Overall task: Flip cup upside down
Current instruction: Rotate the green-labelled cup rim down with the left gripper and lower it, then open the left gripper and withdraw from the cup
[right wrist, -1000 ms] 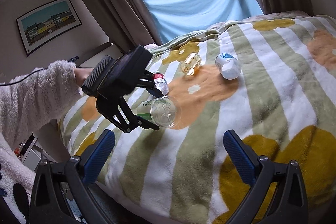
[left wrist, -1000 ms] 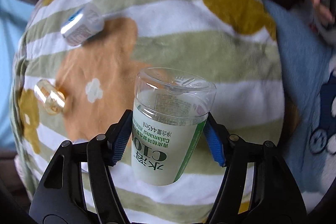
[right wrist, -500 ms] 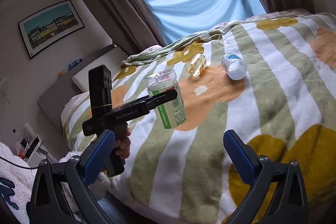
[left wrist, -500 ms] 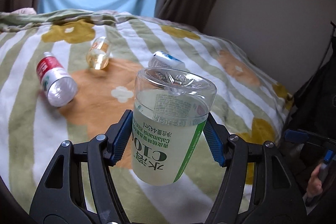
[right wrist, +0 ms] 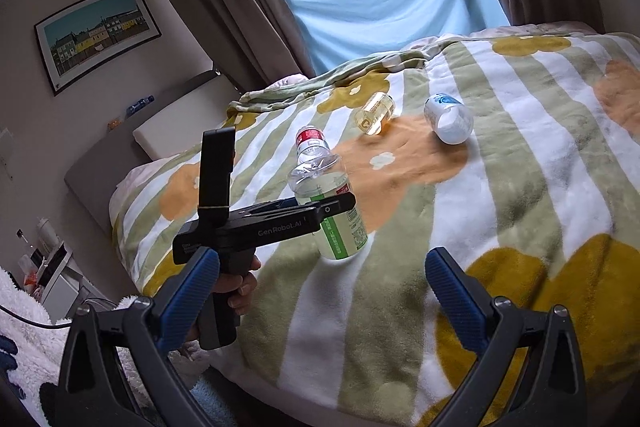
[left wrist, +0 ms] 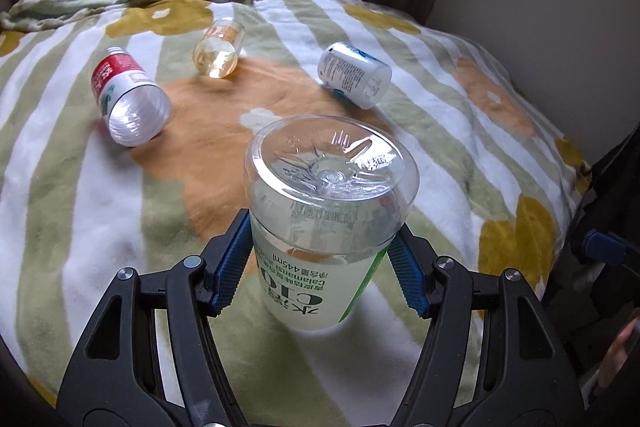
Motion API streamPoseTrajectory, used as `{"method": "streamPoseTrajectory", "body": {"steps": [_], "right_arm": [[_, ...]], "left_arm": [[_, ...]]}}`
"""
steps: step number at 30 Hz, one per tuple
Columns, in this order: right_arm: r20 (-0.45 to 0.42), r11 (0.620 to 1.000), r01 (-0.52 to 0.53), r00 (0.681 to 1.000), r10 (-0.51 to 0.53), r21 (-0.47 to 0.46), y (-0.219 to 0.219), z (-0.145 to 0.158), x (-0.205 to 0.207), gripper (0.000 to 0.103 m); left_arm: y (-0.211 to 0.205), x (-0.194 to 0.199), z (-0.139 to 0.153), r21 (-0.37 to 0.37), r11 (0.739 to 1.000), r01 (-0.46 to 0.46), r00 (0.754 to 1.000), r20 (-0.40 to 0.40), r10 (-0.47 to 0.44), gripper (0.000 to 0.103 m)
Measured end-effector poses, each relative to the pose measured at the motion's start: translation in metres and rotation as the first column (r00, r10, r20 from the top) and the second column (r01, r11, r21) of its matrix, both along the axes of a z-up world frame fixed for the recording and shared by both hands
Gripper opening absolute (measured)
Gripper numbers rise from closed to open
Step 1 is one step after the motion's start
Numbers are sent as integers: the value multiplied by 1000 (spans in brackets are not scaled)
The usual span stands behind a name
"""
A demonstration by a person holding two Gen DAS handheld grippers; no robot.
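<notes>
A clear plastic cup with a green and white label (left wrist: 320, 251) stands upside down, its closed base up and its mouth down at the striped blanket (left wrist: 80, 219). My left gripper (left wrist: 320, 267) is shut on its sides. In the right wrist view the cup (right wrist: 332, 211) is held at the bed's near left part; I cannot tell whether its mouth touches the blanket. My right gripper (right wrist: 320, 291) is open and empty, near the bed's front edge.
Three other cups lie on their sides further back on the blanket: a red-labelled one (left wrist: 128, 99), a yellowish one (left wrist: 218, 49) and a white one (left wrist: 354, 75). Curtains and a blue sheet (right wrist: 384, 7) stand behind the bed.
My left gripper has turned the cup from lying sideways to base up, then lowered it to the blanket. The right gripper has stayed still.
</notes>
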State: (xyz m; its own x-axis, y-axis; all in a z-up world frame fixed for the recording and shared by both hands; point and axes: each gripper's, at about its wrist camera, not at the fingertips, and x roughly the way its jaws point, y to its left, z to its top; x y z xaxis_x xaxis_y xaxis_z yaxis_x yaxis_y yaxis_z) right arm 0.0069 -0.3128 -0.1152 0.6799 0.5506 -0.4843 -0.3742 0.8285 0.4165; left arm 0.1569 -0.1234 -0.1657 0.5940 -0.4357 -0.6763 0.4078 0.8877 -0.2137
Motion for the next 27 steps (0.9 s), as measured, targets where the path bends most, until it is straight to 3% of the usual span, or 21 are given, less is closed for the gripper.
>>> {"method": "streamPoseTrajectory", "body": {"steps": [8, 12, 15, 23, 24, 26, 27], "right_arm": [[11, 1000, -7, 1000, 7, -7, 6, 2, -2, 103], [10, 1000, -6, 1000, 7, -7, 6, 2, -2, 103], [12, 1000, -6, 1000, 6, -6, 6, 1, -2, 103], [6, 1000, -14, 1000, 14, -6, 9, 3, -1, 103], [7, 1000, -16, 1000, 16, -9, 10, 3, -1, 103], [10, 1000, -18, 1000, 18, -15, 11, 4, -1, 103], [10, 1000, -18, 1000, 18, -19, 11, 4, -1, 103]], "left_arm": [[1, -6, -1, 11, 1000, 0, 1000, -21, 0, 62], [2, -6, 0, 16, 1000, -22, 1000, 1, 22, 61], [1, -7, 3, 60, 997, -43, 998, 42, 40, 61], [1, -11, -2, 69, 997, -42, 998, 49, 39, 62], [1, -11, -1, 74, 996, -44, 998, 48, 41, 64], [-1, -11, -1, 88, 995, -49, 998, 48, 45, 83], [-1, -13, 1, 89, 994, -56, 997, 60, 51, 99]]}}
